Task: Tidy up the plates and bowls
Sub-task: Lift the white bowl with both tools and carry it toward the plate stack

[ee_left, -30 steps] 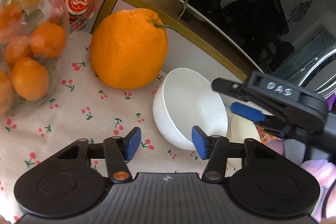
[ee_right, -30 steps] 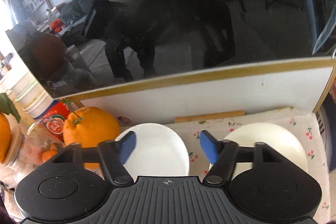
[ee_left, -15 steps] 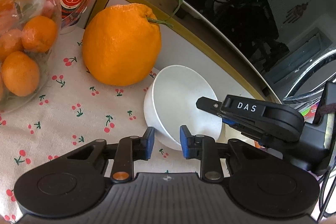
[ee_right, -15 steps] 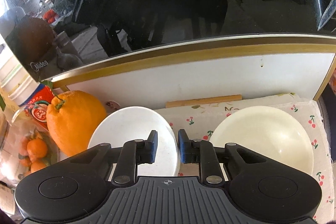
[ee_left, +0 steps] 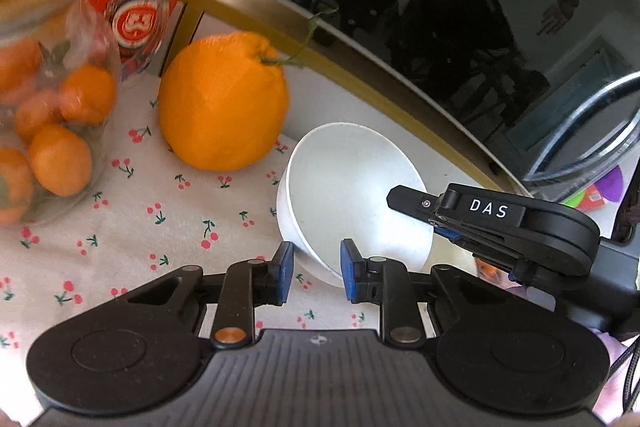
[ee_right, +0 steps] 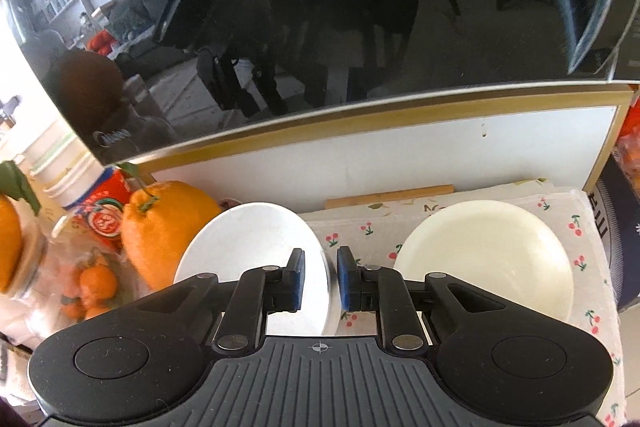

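A white bowl (ee_left: 352,187) (ee_right: 248,239) sits tilted on the cherry-print cloth (ee_left: 160,227), just in front of the microwave. My left gripper (ee_left: 316,277) has the bowl's near wall between its blue pads, and its jaws are still closing on it. My right gripper (ee_right: 321,279) is shut on the bowl's right rim; the left wrist view shows the right gripper (ee_left: 416,215) reaching in from the right. A cream plate (ee_right: 484,255) lies flat on the cloth to the right of the bowl.
A large orange (ee_left: 224,103) stands just left of the bowl. Further left are a clear jar of small oranges (ee_left: 52,131) and a red and white cup (ee_left: 140,11). The black microwave door (ee_right: 360,7) and its white base wall off the back.
Both grippers went from open to closed, each on the white bowl's edge. The right gripper drew in over the bowl's right rim.
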Motion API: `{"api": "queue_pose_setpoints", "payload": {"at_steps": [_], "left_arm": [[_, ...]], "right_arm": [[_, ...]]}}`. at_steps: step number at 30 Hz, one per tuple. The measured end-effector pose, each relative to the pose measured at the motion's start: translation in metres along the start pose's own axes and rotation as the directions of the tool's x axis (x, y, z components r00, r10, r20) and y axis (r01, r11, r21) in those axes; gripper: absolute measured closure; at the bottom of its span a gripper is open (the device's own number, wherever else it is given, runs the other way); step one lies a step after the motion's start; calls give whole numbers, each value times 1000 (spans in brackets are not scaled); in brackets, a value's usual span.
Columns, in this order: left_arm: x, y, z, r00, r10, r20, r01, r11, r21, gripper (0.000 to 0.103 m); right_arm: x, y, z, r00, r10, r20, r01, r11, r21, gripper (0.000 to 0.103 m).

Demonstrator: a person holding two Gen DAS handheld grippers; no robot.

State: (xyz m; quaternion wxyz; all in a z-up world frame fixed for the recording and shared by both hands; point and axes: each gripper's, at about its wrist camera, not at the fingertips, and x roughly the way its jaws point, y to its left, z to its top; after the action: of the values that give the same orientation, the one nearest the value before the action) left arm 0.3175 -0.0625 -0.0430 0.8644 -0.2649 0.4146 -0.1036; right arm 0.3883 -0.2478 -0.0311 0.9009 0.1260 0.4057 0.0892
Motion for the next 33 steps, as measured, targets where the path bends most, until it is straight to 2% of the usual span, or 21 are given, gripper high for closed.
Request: {"api": "queue_pose_setpoints", "payload": {"at_steps": [10, 18, 28, 33], "left_arm": [[-54, -33, -9, 999, -36, -1, 36, 994, 101, 80], [-85, -48, -27, 995, -88, -46, 93, 990, 110, 80], [-128, -67, -65, 991, -92, -102, 110, 976, 186, 80], [-142, -70, -88, 988, -83, -133, 113, 966, 235, 80]], "right_arm": [[-72, 9, -9, 999, -18, 45, 17, 999, 28, 86], [-132, 8, -24, 996, -18, 85, 12, 997, 71, 86], [-192, 12, -63, 994, -76, 78, 66, 991, 115, 86], [-220, 8, -89, 993, -78, 86, 66, 989, 131, 86]]}}
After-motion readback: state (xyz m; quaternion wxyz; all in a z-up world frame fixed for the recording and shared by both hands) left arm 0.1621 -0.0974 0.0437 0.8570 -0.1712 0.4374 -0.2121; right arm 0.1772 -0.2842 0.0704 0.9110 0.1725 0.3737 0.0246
